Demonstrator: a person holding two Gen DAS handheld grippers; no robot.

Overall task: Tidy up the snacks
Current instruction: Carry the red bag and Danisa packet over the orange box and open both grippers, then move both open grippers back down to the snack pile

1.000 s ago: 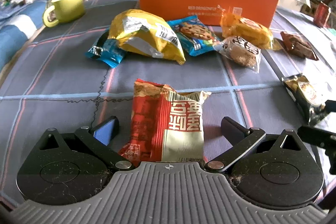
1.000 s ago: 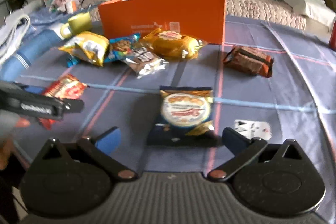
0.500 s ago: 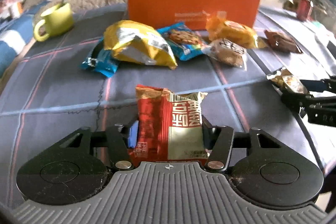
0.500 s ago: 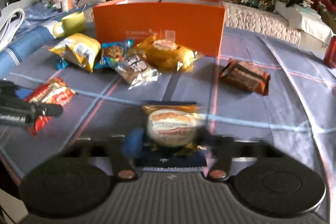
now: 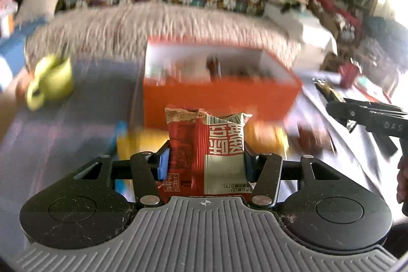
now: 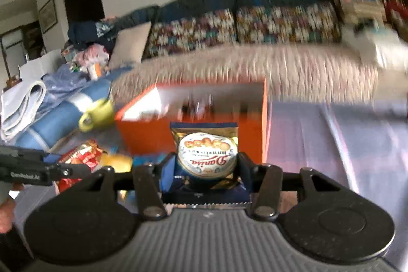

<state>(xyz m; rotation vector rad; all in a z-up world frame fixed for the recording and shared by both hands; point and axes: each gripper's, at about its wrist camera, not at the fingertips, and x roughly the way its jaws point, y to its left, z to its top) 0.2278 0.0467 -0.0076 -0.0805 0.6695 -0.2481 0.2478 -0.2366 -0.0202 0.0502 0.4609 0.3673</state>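
Note:
My left gripper [image 5: 205,157] is shut on a red and cream snack packet [image 5: 206,144], held upright above the table. Behind it stands the open orange box [image 5: 219,98], its white inside showing dark items. In the right wrist view my right gripper [image 6: 206,165] is shut on a blue and gold cookie packet [image 6: 206,152], also lifted, in front of the same orange box [image 6: 193,134]. The right gripper [image 5: 331,103] shows at the right edge of the left wrist view. The left gripper [image 6: 84,166] with its red packet [image 6: 81,157] shows at the left of the right wrist view.
A green mug [image 5: 51,83] stands left of the box. Blurred snack packets, one yellow [image 5: 142,142], lie on the purple checked cloth [image 6: 344,144] below the grippers. A sofa with flowered cushions [image 6: 280,22] runs behind. A small red item [image 5: 348,73] sits at the far right.
Both grippers have shut on their packets and lifted them off the cloth. Both views now look higher, at the box's open top, and are blurred by motion.

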